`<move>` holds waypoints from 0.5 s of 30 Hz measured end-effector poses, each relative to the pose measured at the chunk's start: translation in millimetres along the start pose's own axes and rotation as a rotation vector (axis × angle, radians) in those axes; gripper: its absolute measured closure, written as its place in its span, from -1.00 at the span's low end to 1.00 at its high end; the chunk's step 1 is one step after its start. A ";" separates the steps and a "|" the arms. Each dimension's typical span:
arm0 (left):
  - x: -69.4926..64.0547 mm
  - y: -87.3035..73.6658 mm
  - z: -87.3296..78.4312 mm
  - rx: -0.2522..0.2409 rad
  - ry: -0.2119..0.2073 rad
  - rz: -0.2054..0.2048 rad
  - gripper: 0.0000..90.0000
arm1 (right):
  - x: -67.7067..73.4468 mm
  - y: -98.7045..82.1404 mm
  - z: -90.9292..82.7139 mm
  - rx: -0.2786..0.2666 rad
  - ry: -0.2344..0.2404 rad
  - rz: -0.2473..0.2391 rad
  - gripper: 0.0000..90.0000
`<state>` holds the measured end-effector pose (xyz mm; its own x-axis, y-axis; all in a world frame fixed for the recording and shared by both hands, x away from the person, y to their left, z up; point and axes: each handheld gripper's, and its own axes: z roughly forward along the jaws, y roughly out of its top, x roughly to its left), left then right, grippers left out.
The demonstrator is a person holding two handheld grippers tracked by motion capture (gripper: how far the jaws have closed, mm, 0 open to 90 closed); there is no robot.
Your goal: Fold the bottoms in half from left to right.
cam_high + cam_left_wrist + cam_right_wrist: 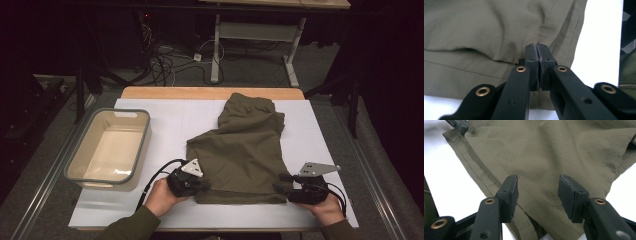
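Olive-green thin woven garment (pixel 245 150), looks like shorts or light trousers, lying partly folded mid-desk on the white sheet-covered desk (pixel 165 120), near edge toward the person, one bunched section reaching the far edge.

Left tongs (pixel 202 184) at the garment's near-left corner. In the left gripper view left tongs (pixel 538 51) fully closed, pads pressed together, a thin layer of fabric apparently pinched along the hemmed edge. Grip sits right at the hem.

Right tongs (pixel 281 183) at the near-right corner. In the right gripper view right tongs (pixel 537 192) about half open, pads standing either side of the cloth without pressing; nothing held there.

Handling, judged from look:
- Light, limp, no stiffness; will drape and sag from any pinch point.
- Smooth weave, probably a bit slippery between flat pads; single layer could slide out under pull.
- Not fragile; creases easily, folds shift when dragged.

Where to grab:
- Stitched hem or seam at corners: thicker, gives pads more bite.
- Both near corners together, to lift the edge evenly and keep it taut.
- Avoid mid-panel pinches: risk of catching only the top layer.

Beige plastic tub with grey rim (pixel 75 165) empty, left of the garment, well apart.
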<state>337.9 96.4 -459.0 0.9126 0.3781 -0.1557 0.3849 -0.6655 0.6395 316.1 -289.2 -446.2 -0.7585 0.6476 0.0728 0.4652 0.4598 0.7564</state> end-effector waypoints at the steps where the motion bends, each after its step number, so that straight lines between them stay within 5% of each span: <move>1: -0.7 -0.4 -4.0 -0.004 0.001 0.000 0.93 | 0.1 0.0 0.3 0.001 -0.002 0.002 0.15; 10: -10.9 -16.0 -33.9 -0.010 0.035 0.008 0.93 | 1.9 1.3 0.3 -0.016 0.005 -0.003 0.16; 15: -19.2 -29.7 -31.4 0.036 0.001 -0.006 0.93 | 4.4 3.1 3.6 -0.012 0.015 -0.008 0.15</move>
<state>304.6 129.1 -451.4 0.9099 0.3830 -0.1590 0.3954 -0.6857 0.6111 315.8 -282.7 -445.8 -0.7686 0.6351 0.0764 0.4539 0.4574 0.7647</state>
